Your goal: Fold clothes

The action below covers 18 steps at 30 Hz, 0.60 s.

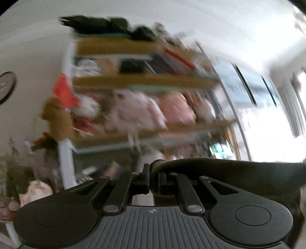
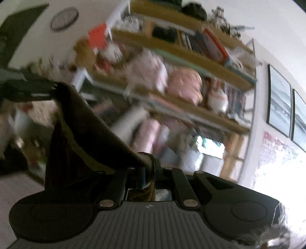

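Both grippers are lifted and tilted up toward the room, and both views are smeared with blur. The left gripper (image 1: pixel 154 179) has its jaws drawn in narrow, pinching an end of a dark olive garment (image 1: pixel 229 170); from there the cloth runs off to the right in a taut band and hangs down past the gripper body. The right gripper (image 2: pixel 150 177) is likewise closed tight on the same dark garment (image 2: pixel 91 122), whose edge stretches up and far left to where the other gripper (image 2: pixel 30 90) shows as a dark shape, probably holding that corner. Below that edge the fabric drops in a dark sheet on the left.

Behind stands a wooden shelf unit (image 1: pixel 145 81) crowded with pink plush toys (image 2: pixel 184 86) and books (image 2: pixel 210 46). A round clock (image 2: pixel 64 18) hangs on the wall to its left, framed pictures (image 2: pixel 280 99) on the right.
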Available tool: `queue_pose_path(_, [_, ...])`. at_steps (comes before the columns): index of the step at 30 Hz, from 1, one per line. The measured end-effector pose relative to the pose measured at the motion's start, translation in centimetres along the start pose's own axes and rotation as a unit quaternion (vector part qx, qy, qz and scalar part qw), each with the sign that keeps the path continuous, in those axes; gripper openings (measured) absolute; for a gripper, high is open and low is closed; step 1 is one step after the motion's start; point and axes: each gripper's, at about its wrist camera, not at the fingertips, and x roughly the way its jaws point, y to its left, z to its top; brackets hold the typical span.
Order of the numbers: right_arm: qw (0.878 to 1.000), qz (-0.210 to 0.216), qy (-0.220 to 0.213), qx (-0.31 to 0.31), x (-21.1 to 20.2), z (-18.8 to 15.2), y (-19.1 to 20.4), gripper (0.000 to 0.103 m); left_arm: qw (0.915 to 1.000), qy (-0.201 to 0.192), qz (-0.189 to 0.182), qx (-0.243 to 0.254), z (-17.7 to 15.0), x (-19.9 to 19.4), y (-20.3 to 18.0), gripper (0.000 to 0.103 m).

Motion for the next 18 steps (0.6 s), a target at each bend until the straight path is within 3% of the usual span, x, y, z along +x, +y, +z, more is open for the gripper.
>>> queue_pose_path(4, [1.000,-0.022,0.017,-0.008,-0.2,2.8,2.3,0.007,0.9964,0.015,-0.074,-0.037,0.2,3.6,1.3,0.009])
queue_pose_path(8, [0.988,-0.085,0.120,-0.051,2.3,-0.1,1.2,0.006,0.9817,0.083,-0.166,-0.043,-3.4,10.7,-2.1,0.009])
queue_pose_path(10, [0.977,-0.137,0.140,-0.085,3.3,-1.2,-0.2,0.005,0.9750,0.094,-0.193,-0.059,-4.1,14.0,-4.8,0.009])
queue_pose_path(13, [0.956,-0.228,0.126,-0.138,4.0,-0.1,-2.1,0.005,0.9701,0.051,-0.216,-0.098,-1.5,16.8,-6.7,0.009])
queue_pose_path(16, [0.935,-0.294,0.050,-0.193,2.0,5.6,-2.0,0.005,0.9616,-0.045,-0.231,-0.141,3.5,16.7,-5.5,0.009])
queue_pose_path(18, [0.929,-0.304,0.002,-0.209,-0.2,9.0,-1.0,0.005,0.9530,-0.086,-0.246,-0.155,5.0,15.8,-3.8,0.009])
